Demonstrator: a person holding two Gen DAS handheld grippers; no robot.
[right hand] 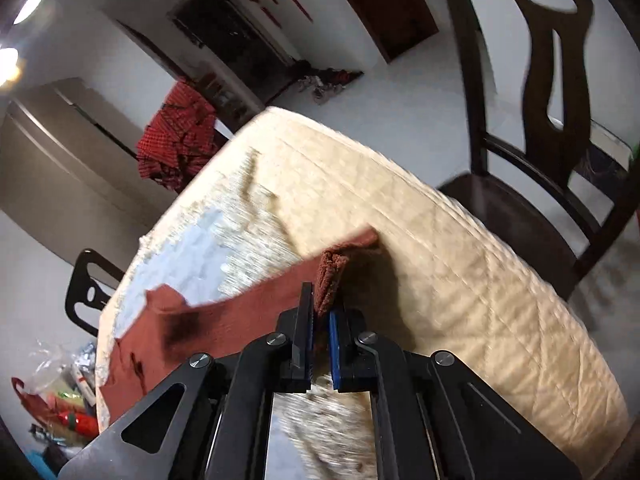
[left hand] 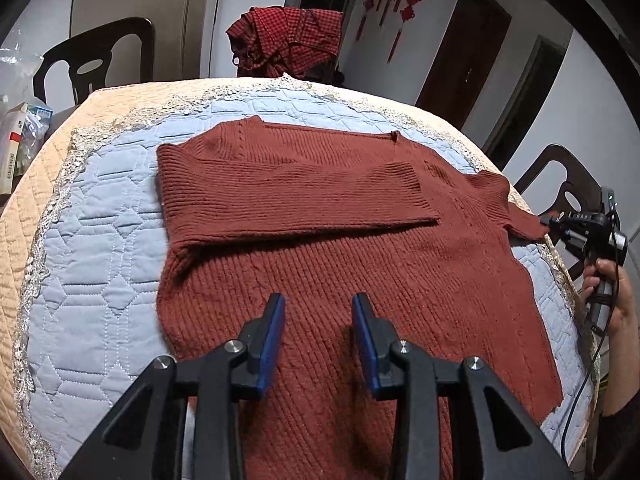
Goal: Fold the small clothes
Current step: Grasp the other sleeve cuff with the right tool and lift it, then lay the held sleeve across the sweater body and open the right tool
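Both units are showing matte black linkage arms with triangular cutouts and silver pivot screws. Blue pads [left hand: 272,344] are lining each finger. A bare hand [left hand: 612,304] (dark sleeve at the wrist) and a black cable [left hand: 588,376] are showing.

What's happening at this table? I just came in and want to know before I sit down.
A person is folding a rust-red knit sweater spread on the quilted table cover. One sleeve is already folded across the body. The right gripper is shut on the other sleeve's cuff at the table's edge. The left gripper hovers open above the sweater's lower part, holding nothing.
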